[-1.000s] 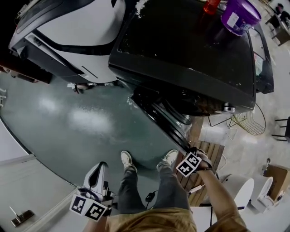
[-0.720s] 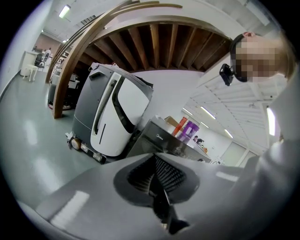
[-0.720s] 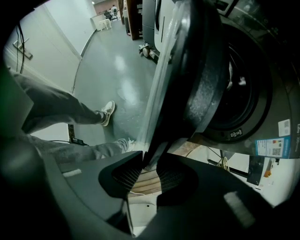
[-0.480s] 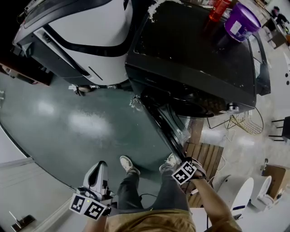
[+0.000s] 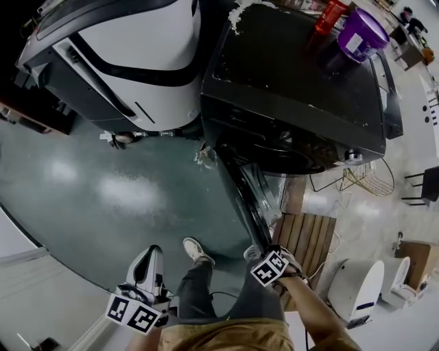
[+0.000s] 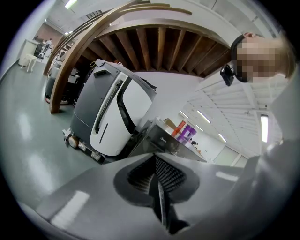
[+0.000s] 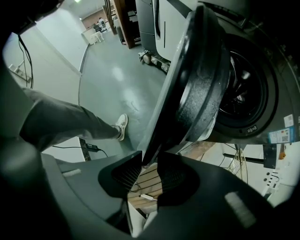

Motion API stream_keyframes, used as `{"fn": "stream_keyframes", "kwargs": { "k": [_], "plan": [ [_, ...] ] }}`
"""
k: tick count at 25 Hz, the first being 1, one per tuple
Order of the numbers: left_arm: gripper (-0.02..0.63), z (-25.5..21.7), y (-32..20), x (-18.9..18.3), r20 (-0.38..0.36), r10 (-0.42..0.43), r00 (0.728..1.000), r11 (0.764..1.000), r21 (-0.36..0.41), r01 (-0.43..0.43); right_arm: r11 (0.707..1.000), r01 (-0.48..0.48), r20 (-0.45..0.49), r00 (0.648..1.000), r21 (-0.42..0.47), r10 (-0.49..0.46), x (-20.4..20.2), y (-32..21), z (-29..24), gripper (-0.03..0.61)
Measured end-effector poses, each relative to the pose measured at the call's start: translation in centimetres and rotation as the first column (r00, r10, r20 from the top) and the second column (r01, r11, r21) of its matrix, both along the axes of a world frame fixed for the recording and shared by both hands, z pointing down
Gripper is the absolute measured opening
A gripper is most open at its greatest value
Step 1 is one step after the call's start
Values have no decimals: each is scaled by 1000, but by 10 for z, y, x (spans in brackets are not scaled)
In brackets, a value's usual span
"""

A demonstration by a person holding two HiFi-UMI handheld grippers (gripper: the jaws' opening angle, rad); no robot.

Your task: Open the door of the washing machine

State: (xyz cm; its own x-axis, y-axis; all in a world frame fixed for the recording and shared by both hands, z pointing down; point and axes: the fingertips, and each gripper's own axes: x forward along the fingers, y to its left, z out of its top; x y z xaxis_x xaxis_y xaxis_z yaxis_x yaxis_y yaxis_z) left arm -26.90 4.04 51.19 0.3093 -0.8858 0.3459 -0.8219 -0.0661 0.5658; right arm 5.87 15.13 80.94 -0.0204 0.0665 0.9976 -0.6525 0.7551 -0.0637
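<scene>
The black washing machine [image 5: 295, 75] stands at upper right in the head view, its round door [image 5: 250, 195] swung out toward me. My right gripper [image 5: 263, 251] points down and is shut on the door's outer edge. In the right gripper view the door's [image 7: 197, 84] rim sits pinched in the right gripper [image 7: 149, 164], with the open drum [image 7: 243, 93] behind it. My left gripper [image 5: 151, 255] hangs low at the left, away from the machine, shut with nothing in it. The left gripper [image 6: 157, 185] faces the washing machine [image 6: 157, 138] from a distance.
A large white-and-grey floor machine [image 5: 130, 62] stands left of the washer. A purple tub [image 5: 360, 31] and a red bottle [image 5: 329, 17] rest on the washer's top. A wooden slatted mat [image 5: 305, 240], a wire basket [image 5: 363, 178] and a white bin [image 5: 357, 288] lie right. My shoe [image 5: 195, 250] is below the door.
The door has swung further out from the machine, with my right gripper on its edge moving down and left in the head view. The left gripper looks the same.
</scene>
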Motion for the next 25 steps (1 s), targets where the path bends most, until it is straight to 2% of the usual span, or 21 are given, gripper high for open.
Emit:
{"fn": "stream_keyframes", "kwargs": {
  "k": [7,17,25],
  "plan": [
    [60,-1,20,-18,-8,4,1000,1000,-8,-4,999,-37,41,998,6,37,-38,13,-9,106],
    [60,-15,53,-21,4,-99,995,995,1,99,984,133,124,981,115,-147,-92,21,-30,112],
    [60,-25,83,-40,18,-192,981,981,18,191,955,246,163,948,165,-272,-134,28,-39,109]
  ]
}}
